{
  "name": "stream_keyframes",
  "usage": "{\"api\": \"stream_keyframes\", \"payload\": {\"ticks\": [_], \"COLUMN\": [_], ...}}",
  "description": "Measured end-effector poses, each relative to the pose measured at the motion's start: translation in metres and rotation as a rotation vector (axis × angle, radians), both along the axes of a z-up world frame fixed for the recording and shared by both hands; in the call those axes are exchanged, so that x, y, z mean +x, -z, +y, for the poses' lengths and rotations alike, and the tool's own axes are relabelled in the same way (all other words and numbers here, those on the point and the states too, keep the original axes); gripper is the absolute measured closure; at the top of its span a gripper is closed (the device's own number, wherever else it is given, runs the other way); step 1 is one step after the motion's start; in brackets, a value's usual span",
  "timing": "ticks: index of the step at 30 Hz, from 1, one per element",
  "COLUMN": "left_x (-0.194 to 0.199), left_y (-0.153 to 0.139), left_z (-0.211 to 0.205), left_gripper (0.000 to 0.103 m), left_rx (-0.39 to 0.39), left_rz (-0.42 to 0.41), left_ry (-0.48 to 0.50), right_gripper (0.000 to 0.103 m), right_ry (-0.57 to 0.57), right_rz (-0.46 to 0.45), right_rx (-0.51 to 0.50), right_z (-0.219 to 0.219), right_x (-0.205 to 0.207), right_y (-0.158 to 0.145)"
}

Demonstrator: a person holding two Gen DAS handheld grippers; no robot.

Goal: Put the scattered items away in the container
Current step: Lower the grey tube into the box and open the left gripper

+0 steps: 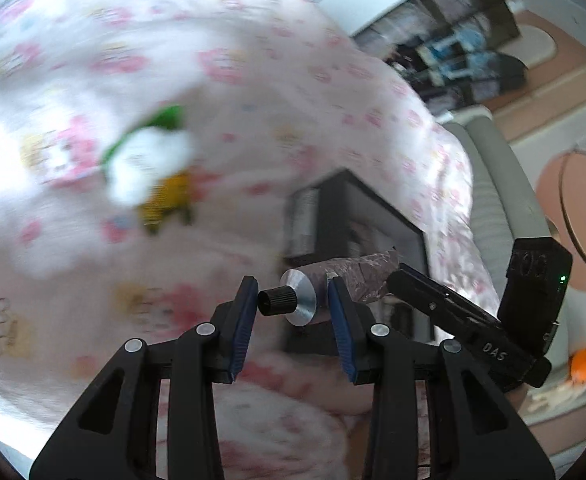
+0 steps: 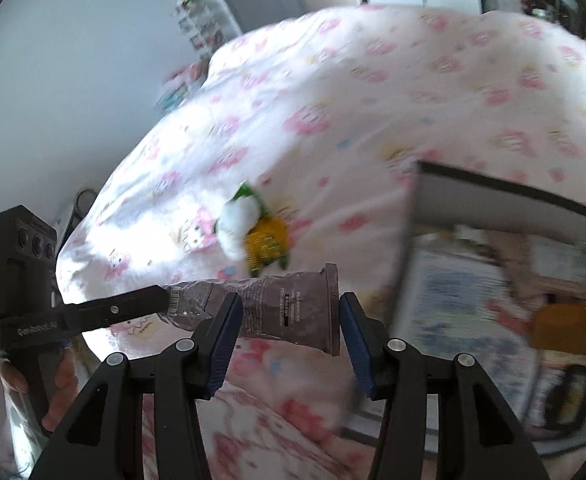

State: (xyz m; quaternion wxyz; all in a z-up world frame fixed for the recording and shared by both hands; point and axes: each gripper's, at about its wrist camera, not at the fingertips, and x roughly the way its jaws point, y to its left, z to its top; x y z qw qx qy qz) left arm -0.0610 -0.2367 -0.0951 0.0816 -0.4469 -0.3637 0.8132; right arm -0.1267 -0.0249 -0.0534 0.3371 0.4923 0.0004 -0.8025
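While both grippers hang above the bed with its pink cartoon-print cover, a crumpled silvery-purple tube is stretched between them in the air. Narrowly parted, the left gripper has its blue fingers clamped along the tube's black cap and metal shoulder, one pad on the cap's tip and the other behind the shoulder. Set a little wider, the right gripper closes its fingers on the tube's flat crimped end (printed text faces that camera). Beside the tube sits the dark container, already holding packets and boxes, shown best in the right wrist view. Further off on the cover lies a blurred white, green and yellow item. Only the left wrist view shows the floor beside the bed; only the right wrist view shows the person's hand on the left handle.
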Motion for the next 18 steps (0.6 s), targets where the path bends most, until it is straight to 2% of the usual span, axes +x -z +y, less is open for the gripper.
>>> {"api": "stream_keyframes", "payload": {"ticks": [4,7,13,18], "left_x": [-0.038,-0.077,-0.14,-0.165], "left_y": [-0.009,-0.001,0.04,0.062], "left_z": [0.054,0.099,0.165,0.197], "left_gripper": [0.067,0.067,0.067,0.066], "left_rx": [-0.006,0.004,0.048,-0.017], "left_rz": [0.013,0.002,-0.079,-0.137], "left_ry": [0.078,0.15,0.258,0.305], "right_gripper": [0.057,0.057,0.057,0.057], "right_ry": [0.061,0.117,0.233,0.306], "right_rz": [0.028,0.039,-0.037,-0.093], "right_rx": [0.003,0.03,0.068,0.075], "right_z": [0.06,0.106,0.187,0.22], "right_x": [-0.008,-0.023,-0.068,-0.087], "right_y": [-0.013,-0.014,0.016,0.05]}}
